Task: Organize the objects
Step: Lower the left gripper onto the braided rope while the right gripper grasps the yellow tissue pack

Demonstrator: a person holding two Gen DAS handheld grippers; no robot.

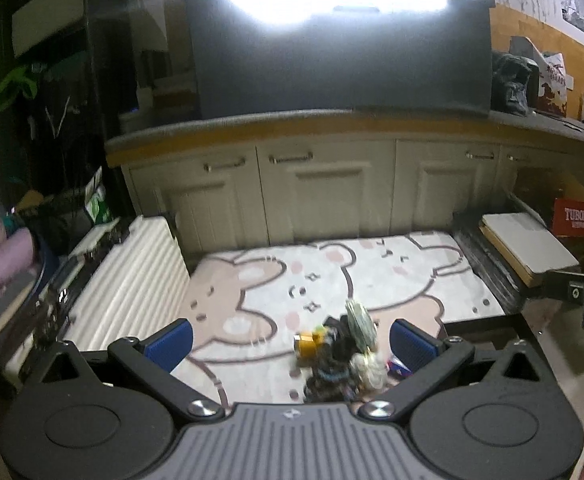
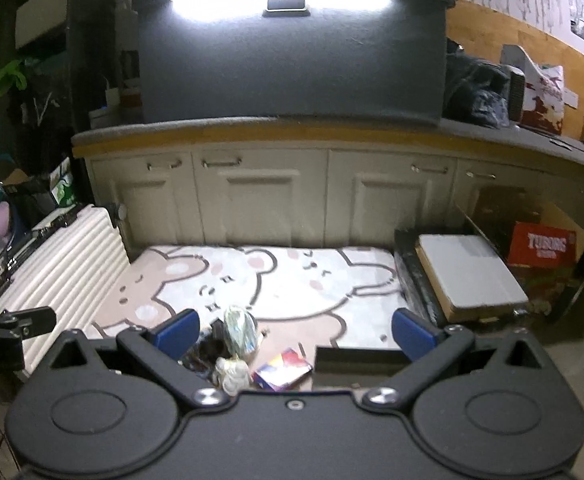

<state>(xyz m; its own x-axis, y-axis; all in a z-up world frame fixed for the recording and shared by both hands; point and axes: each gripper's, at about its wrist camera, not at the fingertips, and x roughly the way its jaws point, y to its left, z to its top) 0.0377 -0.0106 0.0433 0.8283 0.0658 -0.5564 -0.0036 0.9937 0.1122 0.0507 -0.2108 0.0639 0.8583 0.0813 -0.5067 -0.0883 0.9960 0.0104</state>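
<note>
Both the left gripper [image 1: 292, 340] and the right gripper [image 2: 296, 332] have their jaws wide apart, holding nothing. A small pile of toys [image 1: 342, 354] sits at the near edge of the bear rug [image 1: 392, 276]. The rug lies between a white ribbed suitcase [image 1: 131, 280] and a flat box [image 2: 468, 276], with bare rug behind the pile.

The left gripper [image 1: 289, 342] has matte black linkage arms ending in blue ribbed pads [image 1: 412, 345], joined by silver round-headed screws — two large ones at the inner pivots. Its body carries a grey ridged centre plate flanked by two black round housings. The right gripper [image 2: 296, 330] matches, but its centre plate is plain black — one small screw at the top edge.
</note>
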